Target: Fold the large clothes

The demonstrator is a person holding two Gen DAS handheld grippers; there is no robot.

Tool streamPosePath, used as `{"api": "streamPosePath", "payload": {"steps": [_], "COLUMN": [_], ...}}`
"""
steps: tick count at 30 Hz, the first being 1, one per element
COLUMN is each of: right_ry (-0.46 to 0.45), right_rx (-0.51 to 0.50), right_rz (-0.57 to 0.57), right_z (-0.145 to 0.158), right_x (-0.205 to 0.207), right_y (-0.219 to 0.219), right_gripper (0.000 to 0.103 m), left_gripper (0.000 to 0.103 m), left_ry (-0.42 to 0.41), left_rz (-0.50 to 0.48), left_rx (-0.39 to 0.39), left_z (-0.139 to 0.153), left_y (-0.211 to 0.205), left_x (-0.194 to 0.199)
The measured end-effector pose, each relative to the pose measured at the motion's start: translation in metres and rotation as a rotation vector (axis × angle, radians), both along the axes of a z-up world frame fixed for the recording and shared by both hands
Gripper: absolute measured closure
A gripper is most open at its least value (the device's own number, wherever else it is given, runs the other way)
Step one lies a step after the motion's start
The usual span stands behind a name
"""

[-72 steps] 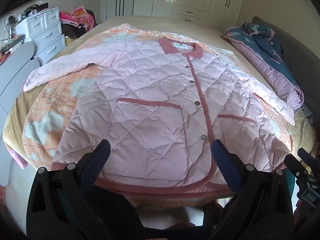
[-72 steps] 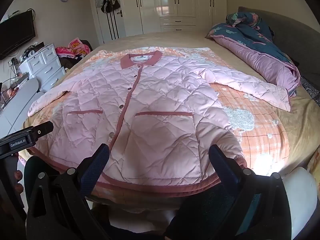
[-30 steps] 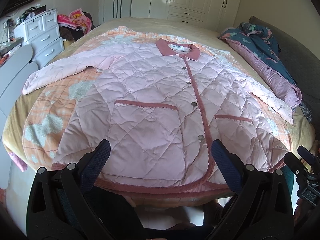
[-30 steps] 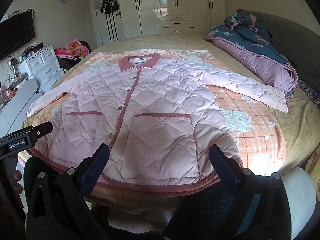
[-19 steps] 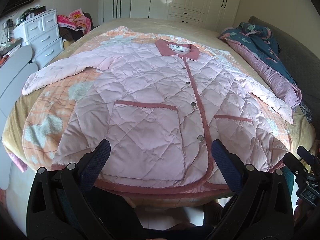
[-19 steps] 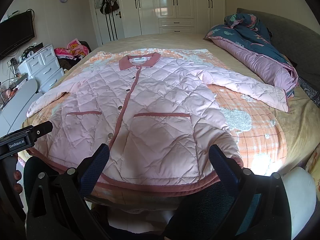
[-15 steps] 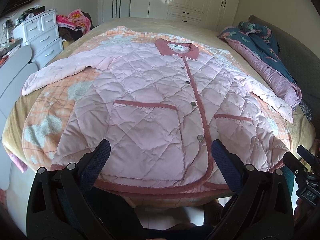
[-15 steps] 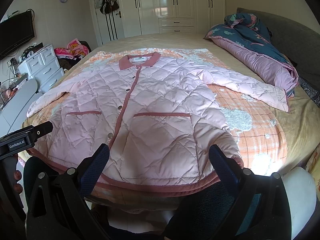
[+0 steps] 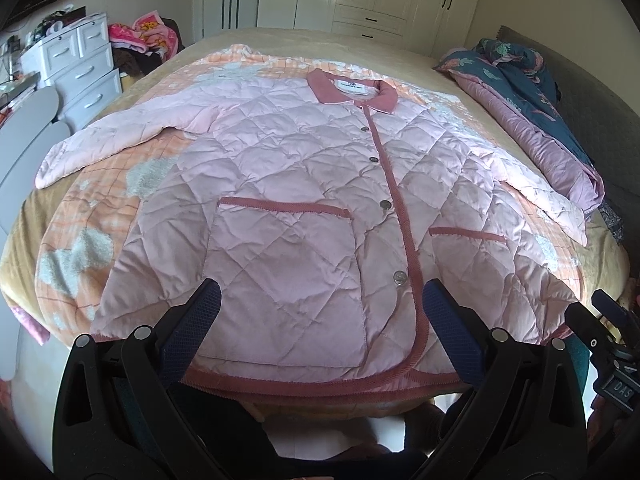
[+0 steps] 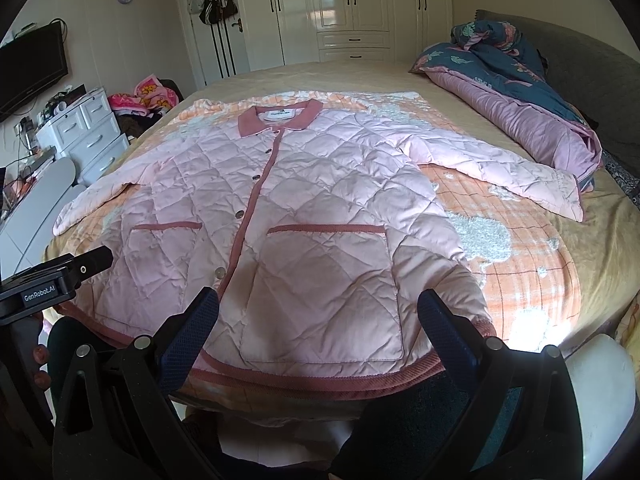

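A large pink quilted jacket (image 9: 304, 200) (image 10: 320, 216) with a dusty-red collar, placket and hem lies flat and buttoned on the bed, both sleeves spread out to the sides. My left gripper (image 9: 320, 320) hovers open above the hem, left of the placket, holding nothing. My right gripper (image 10: 318, 320) hovers open over the hem by the right-hand pocket, also holding nothing. Each gripper's body shows at the edge of the other's view.
An orange checked blanket (image 10: 520, 264) lies under the jacket on the beige bed (image 10: 360, 76). A rolled blue-and-purple duvet (image 10: 520, 92) lies along the right side. White drawers (image 9: 80, 64) and grey chairs stand to the left; wardrobes (image 10: 340, 8) stand behind.
Both views have crept very slightly closer to the jacket; the jacket itself has not moved and both grippers stay open.
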State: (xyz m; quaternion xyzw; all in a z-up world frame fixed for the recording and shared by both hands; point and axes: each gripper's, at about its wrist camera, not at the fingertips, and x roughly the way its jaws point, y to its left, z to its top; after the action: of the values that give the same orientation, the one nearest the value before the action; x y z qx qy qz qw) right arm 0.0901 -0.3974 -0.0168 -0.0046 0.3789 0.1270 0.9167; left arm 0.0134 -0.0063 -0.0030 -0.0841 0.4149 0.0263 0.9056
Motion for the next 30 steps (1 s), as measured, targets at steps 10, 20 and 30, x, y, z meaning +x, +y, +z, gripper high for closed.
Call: {"api": "streamPosePath", "payload": {"steps": [10,20,30], "right_ry": [-0.028,-0.068,-0.072], "right_rx": [0.006,0.029,0.05], "right_rz": [0.022,0.028,0.014], "right_z": [0.028,0.058,0.075], "right_x": [0.036,0.08,0.123], "right_y": [0.011,0.025,0.029], "right_gripper": [0.004,0.004,0.004], "left_gripper": [0.008,0.008,0.008], "left_ry": [-0.013,-0.069,-0.055], "left_rz": [0.005,0.01,-0.02], "left_rx": [-0.013,-0.028,-0.054], "left_z": [0.017,0.051,0.058], "left_y": [0.006,0.015,0.007], "left_x": [0.034,0.073,0.118]}}
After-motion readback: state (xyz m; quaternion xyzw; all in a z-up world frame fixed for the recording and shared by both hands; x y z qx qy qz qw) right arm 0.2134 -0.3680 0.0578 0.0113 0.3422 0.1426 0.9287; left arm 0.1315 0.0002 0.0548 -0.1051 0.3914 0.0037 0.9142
